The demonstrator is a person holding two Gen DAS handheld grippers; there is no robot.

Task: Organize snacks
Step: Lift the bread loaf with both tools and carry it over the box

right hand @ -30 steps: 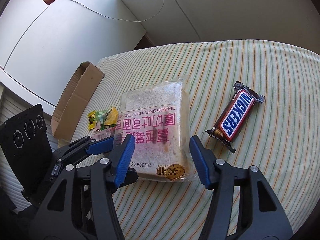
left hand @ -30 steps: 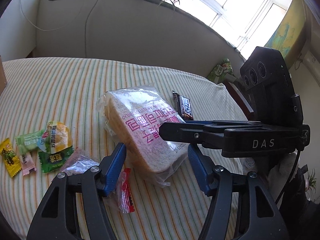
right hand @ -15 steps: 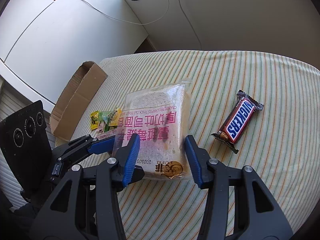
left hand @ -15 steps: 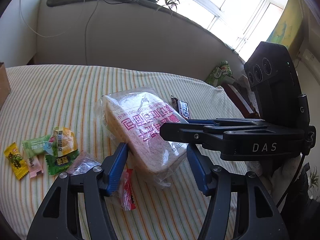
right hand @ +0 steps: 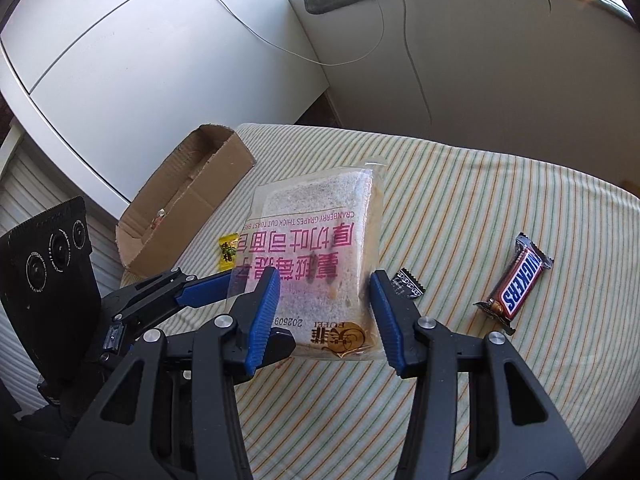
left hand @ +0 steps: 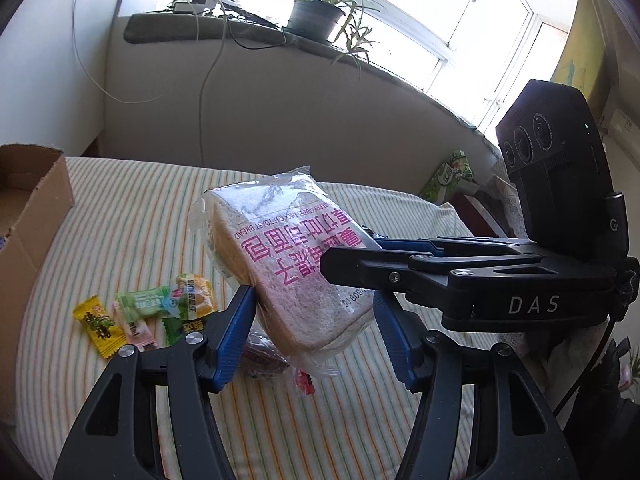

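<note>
A clear packet of sliced bread (left hand: 288, 256) with pink lettering hangs tilted above the striped tablecloth (left hand: 132, 220). My left gripper (left hand: 314, 320) is shut on its near end, blue pads against both sides. From the right, my right gripper (left hand: 360, 256) clamps the same packet. In the right wrist view the bread packet (right hand: 320, 240) sits between the right gripper's (right hand: 322, 312) pads, which press its sides. There the left gripper's fingers (right hand: 208, 290) reach in from the left.
An open cardboard box (right hand: 180, 208) stands at the table's far left edge. Small candy packets (left hand: 160, 308) and a red-wrapped snack (left hand: 304, 382) lie under and left of the bread. A Snickers bar (right hand: 520, 280) and a small black packet (right hand: 408, 282) lie to the right.
Both grippers have risen with the bread packet, which has left the cloth and tilted. The right jaws narrowed onto it. A small black packet beside it came into sight.
</note>
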